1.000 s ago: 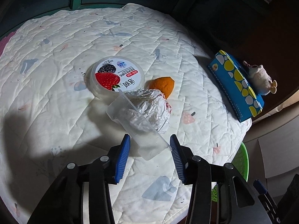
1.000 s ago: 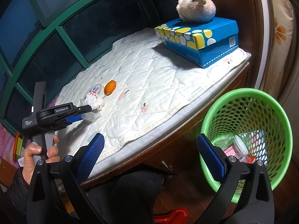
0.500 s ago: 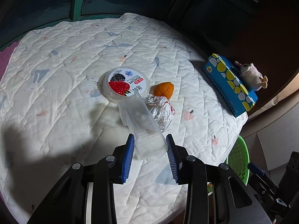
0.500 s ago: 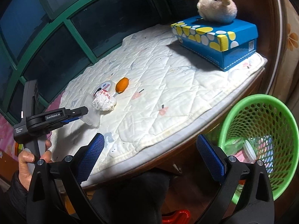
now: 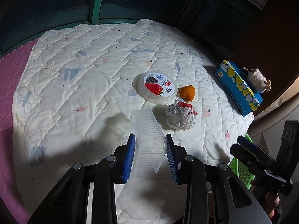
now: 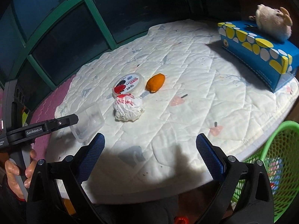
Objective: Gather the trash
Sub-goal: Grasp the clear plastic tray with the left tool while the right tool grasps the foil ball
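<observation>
Now we see the left gripper (image 5: 150, 156) pinching a clear ribbed plastic tray (image 5: 148, 140) over the quilted white mat (image 5: 78, 85); right gripper (image 6: 150, 155) spread wide, empty; crumpled foil ball (image 6: 129, 110), round lid (image 6: 129, 86), orange peel (image 6: 155, 83) lie close together; green mesh basket (image 6: 280, 168) beside the mat.

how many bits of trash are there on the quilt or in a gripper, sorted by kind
clear plastic tray, between the left gripper's pads: 1
round yogurt tub with a berry lid: 1
crumpled wrapper ball: 1
orange peel: 1
total: 4

The tissue box and plush toy are not counted as trash.
</observation>
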Tool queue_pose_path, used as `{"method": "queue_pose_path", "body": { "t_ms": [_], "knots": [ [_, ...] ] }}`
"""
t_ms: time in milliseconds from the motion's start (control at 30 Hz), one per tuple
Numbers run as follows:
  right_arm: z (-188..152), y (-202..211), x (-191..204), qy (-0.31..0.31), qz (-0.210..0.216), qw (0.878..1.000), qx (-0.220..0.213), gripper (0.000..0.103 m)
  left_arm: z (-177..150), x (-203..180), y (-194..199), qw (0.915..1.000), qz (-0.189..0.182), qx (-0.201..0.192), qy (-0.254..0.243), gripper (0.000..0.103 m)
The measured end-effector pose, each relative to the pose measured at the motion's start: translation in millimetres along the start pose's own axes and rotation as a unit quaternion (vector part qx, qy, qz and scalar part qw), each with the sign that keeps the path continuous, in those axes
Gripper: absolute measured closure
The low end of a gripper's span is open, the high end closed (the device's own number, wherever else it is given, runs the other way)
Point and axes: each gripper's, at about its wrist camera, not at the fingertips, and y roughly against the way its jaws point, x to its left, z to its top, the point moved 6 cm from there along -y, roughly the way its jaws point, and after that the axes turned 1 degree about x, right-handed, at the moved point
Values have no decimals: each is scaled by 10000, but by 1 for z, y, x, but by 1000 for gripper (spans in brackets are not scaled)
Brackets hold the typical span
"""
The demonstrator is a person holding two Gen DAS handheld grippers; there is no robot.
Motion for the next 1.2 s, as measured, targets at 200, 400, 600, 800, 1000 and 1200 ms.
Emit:
{"method": "queue_pose_path", "body": {
  "t_ms": [200, 400, 600, 800, 1000, 1200],
  "knots": [
    [16, -36, 23, 230, 66, 9996, 122, 12, -9, 10, 0, 9999, -54, 87, 9, 72],
    [24, -68, 28, 269, -3, 9992, 300, 19, -16, 23, -2, 9997, -120, 198, 121, 72],
    [25, -89, 26, 219, -41, 9986, 472, 28, -17, 28, -4, 9994, -184, 253, 151, 72],
    [25, -89, 28, 141, 51, 9988, 460, 44, -15, 28, -10, 9992, -211, 317, 153, 71],
    [23, -66, 26, 12, 179, 9994, 284, 52, -15, 27, -23, 9980, -350, 471, 228, 70],
    [15, -30, 16, -187, 285, 9994, 8, 52, -17, 33, -34, 9976, -261, 552, 330, 70]
  ]
}}
